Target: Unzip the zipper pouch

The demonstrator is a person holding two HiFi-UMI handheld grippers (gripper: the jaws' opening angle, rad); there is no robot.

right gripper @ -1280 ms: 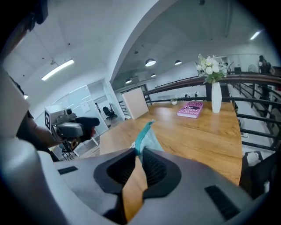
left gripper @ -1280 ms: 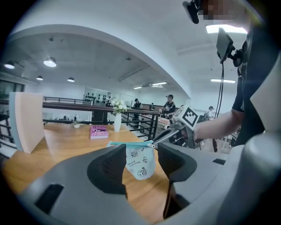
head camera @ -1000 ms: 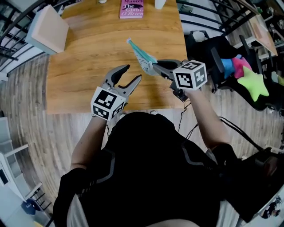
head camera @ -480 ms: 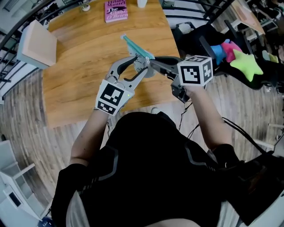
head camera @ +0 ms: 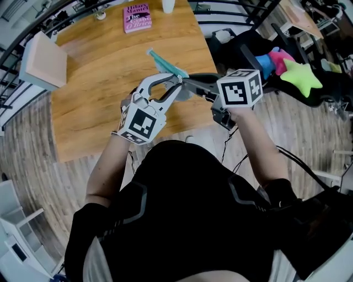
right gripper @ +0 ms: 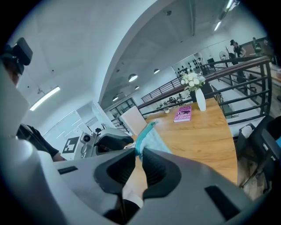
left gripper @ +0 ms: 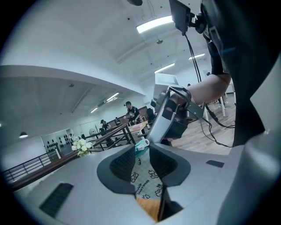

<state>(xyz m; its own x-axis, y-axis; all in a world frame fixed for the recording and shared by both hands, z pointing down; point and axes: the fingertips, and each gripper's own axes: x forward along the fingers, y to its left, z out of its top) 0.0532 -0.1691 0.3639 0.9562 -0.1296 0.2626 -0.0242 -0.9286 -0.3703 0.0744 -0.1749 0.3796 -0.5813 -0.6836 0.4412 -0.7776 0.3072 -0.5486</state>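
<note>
Above the near edge of a wooden table (head camera: 94, 77), the person holds a pouch (head camera: 165, 62) in the air between both grippers. The left gripper (head camera: 175, 83) comes at it from the left side. Its jaws have just been closing, and its own view shows the left gripper (left gripper: 141, 150) with its pads against the two faces of the pouch (left gripper: 145, 180), a pale cloth printed with small drawings. The right gripper (head camera: 186, 82) meets it from the right, the two grippers tip to tip. In the right gripper view the right gripper (right gripper: 136, 154) has its jaws almost together, pinching the pouch (right gripper: 151, 138) at its teal top edge, which sticks up and away past the tips. The pouch is tilted, its teal edge slanting toward the far left, and it is clear of the table. On the far end of the table lie a pink book (head camera: 138, 16) and a white vase (right gripper: 200, 100) of flowers.
</note>
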